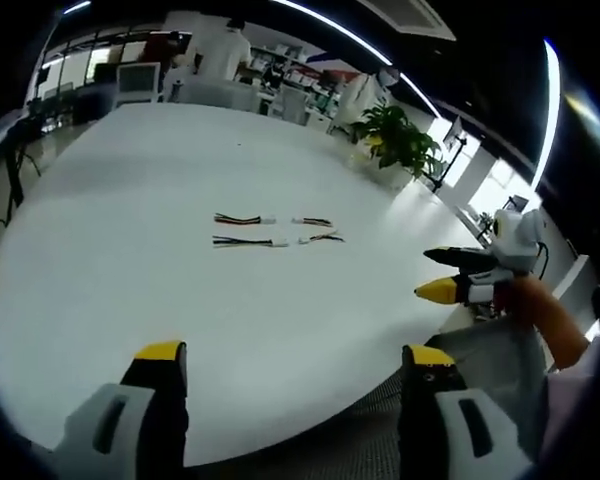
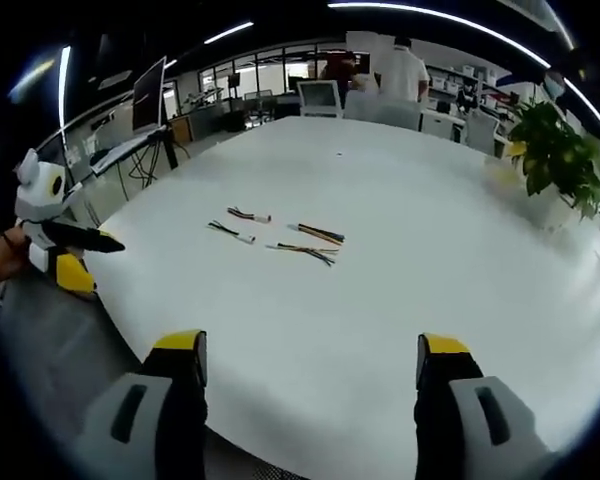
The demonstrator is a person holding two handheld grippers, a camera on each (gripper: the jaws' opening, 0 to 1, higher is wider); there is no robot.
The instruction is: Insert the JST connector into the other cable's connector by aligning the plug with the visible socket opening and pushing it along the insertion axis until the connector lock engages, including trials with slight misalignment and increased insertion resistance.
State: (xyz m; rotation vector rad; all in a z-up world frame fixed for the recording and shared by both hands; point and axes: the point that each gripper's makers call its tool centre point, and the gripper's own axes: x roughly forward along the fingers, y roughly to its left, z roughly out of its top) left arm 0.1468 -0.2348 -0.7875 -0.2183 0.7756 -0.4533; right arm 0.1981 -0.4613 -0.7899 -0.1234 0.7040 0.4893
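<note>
Several short JST cables with white connectors lie in two rows near the middle of the white table [image 1: 130, 260]. In the left gripper view the left pair of cables [image 1: 244, 230] has its connectors facing the right pair [image 1: 318, 229]. The right gripper view shows the same cables [image 2: 280, 233] from the other side. My left gripper [image 1: 295, 365] hovers at the table's near edge, jaws wide apart and nothing between them. My right gripper [image 2: 310, 350] is open too, well short of the cables. Each gripper appears in the other's view: right gripper [image 1: 458, 274], left gripper [image 2: 68, 255].
A potted plant [image 1: 400, 140] stands past the table's far right corner. People [image 2: 400, 70] and office chairs [image 1: 138, 82] are at the far end. A desk with a monitor [image 2: 148, 95] sits off the table's side. The table rim [image 2: 130, 330] curves just in front of my jaws.
</note>
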